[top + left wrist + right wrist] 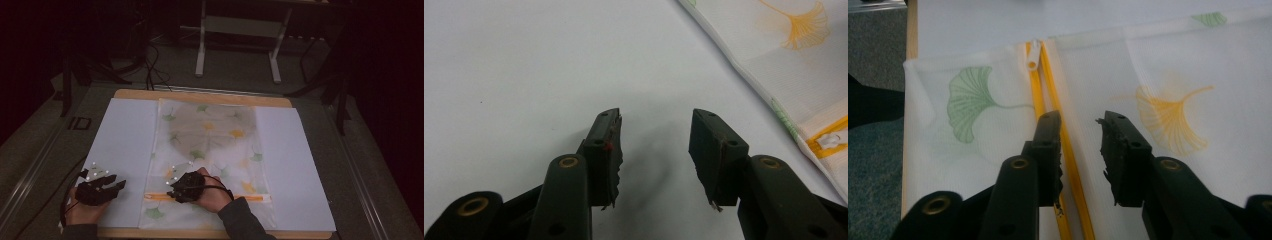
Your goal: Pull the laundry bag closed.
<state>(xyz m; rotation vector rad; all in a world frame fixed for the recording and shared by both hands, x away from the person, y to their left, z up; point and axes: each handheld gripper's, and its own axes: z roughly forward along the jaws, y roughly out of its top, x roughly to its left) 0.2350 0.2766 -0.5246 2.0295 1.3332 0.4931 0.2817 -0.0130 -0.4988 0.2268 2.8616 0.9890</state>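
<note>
Forearms: two sleeved arms enter at the near edge of the bench; each hand holds a black gripper.
Bench: wooden top (pixel 200 95), mostly covered by a white sheet (pixel 125 145); floor and a white table frame (pixel 240 30) lie beyond its far edge.
Mesh bag: zippered mesh pouch (pixel 210 145) printed with green and yellow ginkgo leaves, lying flat down the middle of the bench, from near the far edge to near the near edge.
Zipper: yellow tape (pixel 1040 95) running across the bag close to its near end; it looks closed, but I cannot be sure.
Right gripper: (pixel 187 187) over the zipper line, left of the bag's middle; jaws parted to a moderate gap, nothing held; the left jaw sits on or just over the tape (pixel 1080 145).
Left gripper: (pixel 102 187) over bare white sheet by the near left corner, just beside the bag's left edge; jaws well apart, empty (pixel 655 150).
Zipper pull: small white tab (pixel 1032 56) at the tape's end by the bag's left edge, ahead of the right jaws, untouched.
Step, judged: likely unzipping. Advance the right jaws along the tape to the tab, pinch it squarely, and let the left gripper pin the bag's edge so the mesh does not bunch.
</note>
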